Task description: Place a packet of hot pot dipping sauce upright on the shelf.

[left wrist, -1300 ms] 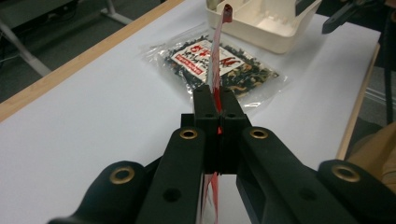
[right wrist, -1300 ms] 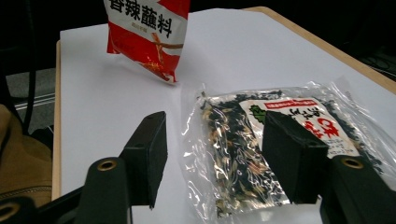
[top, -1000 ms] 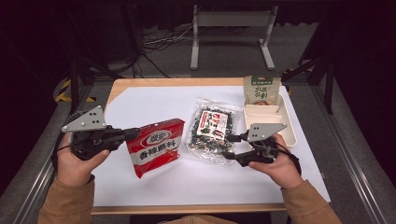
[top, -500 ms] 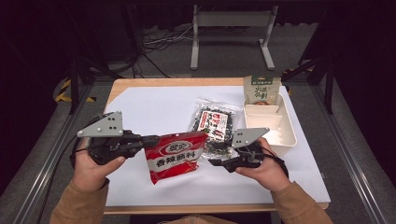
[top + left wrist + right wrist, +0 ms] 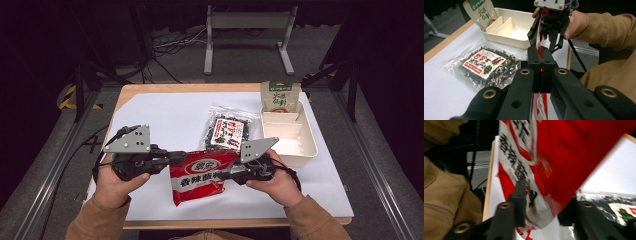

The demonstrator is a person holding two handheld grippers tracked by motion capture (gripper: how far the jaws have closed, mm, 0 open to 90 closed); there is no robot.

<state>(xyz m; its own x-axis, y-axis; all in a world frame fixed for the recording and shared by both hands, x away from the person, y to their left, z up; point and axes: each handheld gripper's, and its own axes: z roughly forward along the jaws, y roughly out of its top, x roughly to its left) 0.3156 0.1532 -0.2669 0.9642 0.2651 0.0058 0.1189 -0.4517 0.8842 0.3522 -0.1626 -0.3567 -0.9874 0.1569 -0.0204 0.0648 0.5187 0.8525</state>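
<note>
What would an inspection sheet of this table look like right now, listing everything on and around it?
Surface: wooden table under a white sheet.
Job's things: red snack packet, held up between both grippers.
Clutter: clear bag of dark dried food lying flat; white divided tray with a green pouch leaning at its far end.
Grippers: left gripper shut on the packet's edge; right gripper at the opposite edge, its jaws on either side of the packet, closure unclear.
Cables: a black one trails from the left gripper; more lie on the floor beyond.
Surroundings: dark floor, grey metal stand behind the table.
</note>
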